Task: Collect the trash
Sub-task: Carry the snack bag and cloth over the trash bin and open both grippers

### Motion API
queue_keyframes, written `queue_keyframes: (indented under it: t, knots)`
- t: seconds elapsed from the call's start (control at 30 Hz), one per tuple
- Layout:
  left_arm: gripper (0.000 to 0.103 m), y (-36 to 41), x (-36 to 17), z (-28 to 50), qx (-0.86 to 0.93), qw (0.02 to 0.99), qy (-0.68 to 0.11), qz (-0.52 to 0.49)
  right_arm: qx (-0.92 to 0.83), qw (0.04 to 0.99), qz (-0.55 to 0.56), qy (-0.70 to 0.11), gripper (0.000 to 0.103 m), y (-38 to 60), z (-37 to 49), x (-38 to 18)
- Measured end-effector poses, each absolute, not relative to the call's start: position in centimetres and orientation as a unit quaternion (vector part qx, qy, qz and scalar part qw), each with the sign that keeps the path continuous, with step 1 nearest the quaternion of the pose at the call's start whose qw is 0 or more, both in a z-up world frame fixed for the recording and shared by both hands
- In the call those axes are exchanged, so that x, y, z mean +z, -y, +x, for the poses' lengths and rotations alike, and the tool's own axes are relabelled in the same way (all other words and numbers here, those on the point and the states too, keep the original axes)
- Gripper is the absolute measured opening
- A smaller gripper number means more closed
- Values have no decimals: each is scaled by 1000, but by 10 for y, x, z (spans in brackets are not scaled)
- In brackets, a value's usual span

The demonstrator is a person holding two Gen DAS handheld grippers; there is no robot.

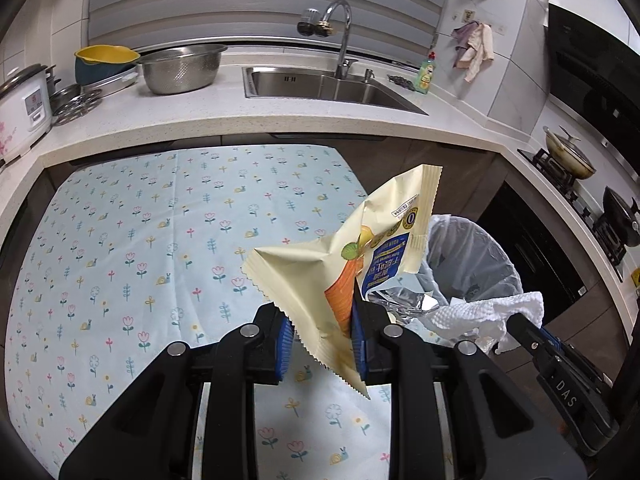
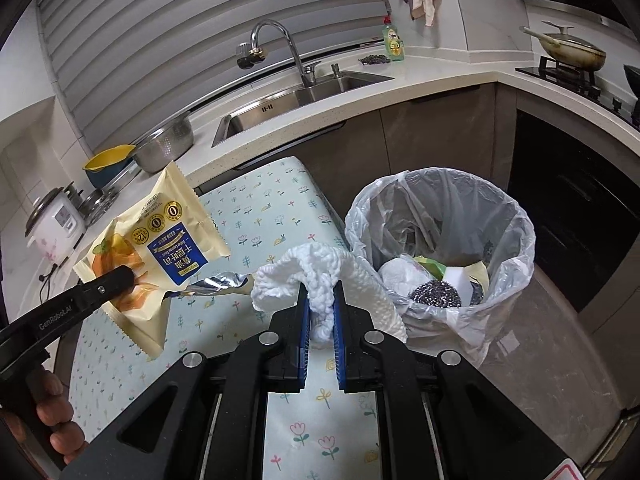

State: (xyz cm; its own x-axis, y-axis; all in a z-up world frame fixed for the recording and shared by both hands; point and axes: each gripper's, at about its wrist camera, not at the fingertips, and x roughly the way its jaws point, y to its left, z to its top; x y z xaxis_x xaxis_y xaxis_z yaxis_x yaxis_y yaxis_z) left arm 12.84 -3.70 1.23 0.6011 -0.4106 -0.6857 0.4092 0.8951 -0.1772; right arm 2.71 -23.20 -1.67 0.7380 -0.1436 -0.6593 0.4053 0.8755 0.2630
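Observation:
My left gripper [image 1: 320, 344] is shut on a pale yellow snack wrapper [image 1: 320, 272] with blue and orange print and a torn silver edge, held in the air over the flowered tablecloth [image 1: 140, 248]. The right wrist view shows that wrapper [image 2: 160, 248] at left, with the left gripper [image 2: 120, 280] clamped on it. My right gripper [image 2: 320, 320] is shut on a crumpled white paper towel [image 2: 316, 272]; the towel [image 1: 480, 316] also shows in the left wrist view. Just right of the table stands a bin lined with a clear bag [image 2: 440, 240], holding paper, a steel scourer and wrappers.
A kitchen counter [image 1: 200, 120] runs behind the table with a steel sink [image 1: 320, 88], tap, colander [image 1: 180, 68], yellow bowl and rice cooker [image 1: 20, 108]. A stove with pans [image 2: 572, 56] lies to the right. A hand [image 2: 52, 420] grips the left tool's handle.

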Motion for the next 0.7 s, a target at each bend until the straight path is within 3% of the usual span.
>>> queue_keyframes:
  t: [0.7]
  knots:
    - [24, 127, 20, 113, -275, 885, -373, 44, -210, 904, 236, -288, 10, 320, -22, -6]
